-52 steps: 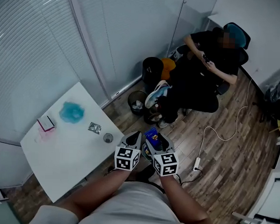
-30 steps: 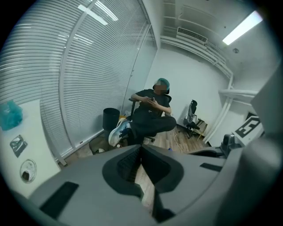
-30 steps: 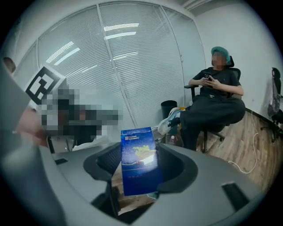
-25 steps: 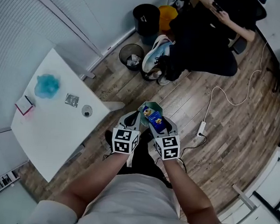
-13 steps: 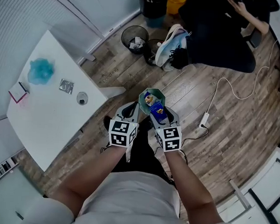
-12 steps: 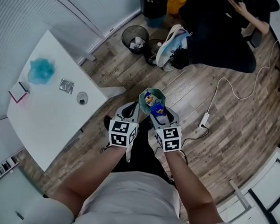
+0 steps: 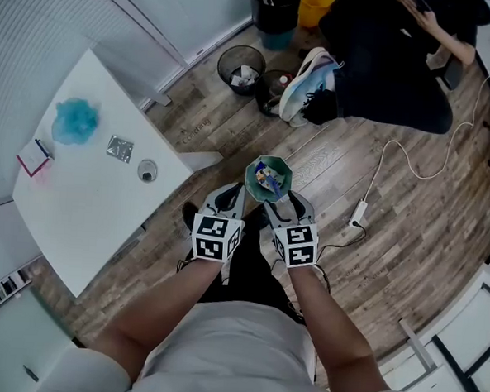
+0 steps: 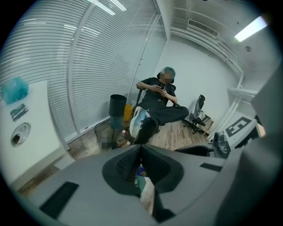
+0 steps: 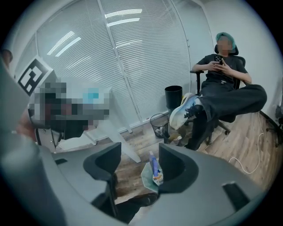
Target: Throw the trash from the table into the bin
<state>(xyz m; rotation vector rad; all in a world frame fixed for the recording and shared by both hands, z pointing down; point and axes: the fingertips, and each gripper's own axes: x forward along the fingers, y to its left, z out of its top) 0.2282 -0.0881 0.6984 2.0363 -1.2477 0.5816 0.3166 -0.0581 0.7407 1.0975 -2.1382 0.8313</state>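
Observation:
In the head view a green octagonal plate point(image 7: 268, 177) hangs over the wood floor in front of me, with a blue snack wrapper point(image 7: 265, 178) lying in it. My left gripper point(image 7: 235, 197) is shut on the plate's near rim point(image 8: 142, 182). My right gripper point(image 7: 287, 204) stands open just behind the plate; between its jaws I see the plate point(image 9: 147, 175) and the wrapper point(image 9: 154, 167), which leans toward the right jaw. A wire mesh bin point(image 7: 240, 66) with paper in it stands on the floor further ahead.
The white table point(image 7: 86, 214) at my left bears a blue crumpled wad point(image 7: 74, 121), a foil wrapper point(image 7: 119, 148), a small round lid point(image 7: 147, 171) and a pink-edged pad point(image 7: 34, 160). Past the mesh bin stand a black bin point(image 7: 275, 2) and a seated person's outstretched shoe point(image 7: 306, 75). A cable point(image 7: 379, 170) crosses the floor.
The blue wrapper reached back to my right gripper half a second ago; now it lies wholly in the plate. The plate and both grippers have advanced slightly toward the bins.

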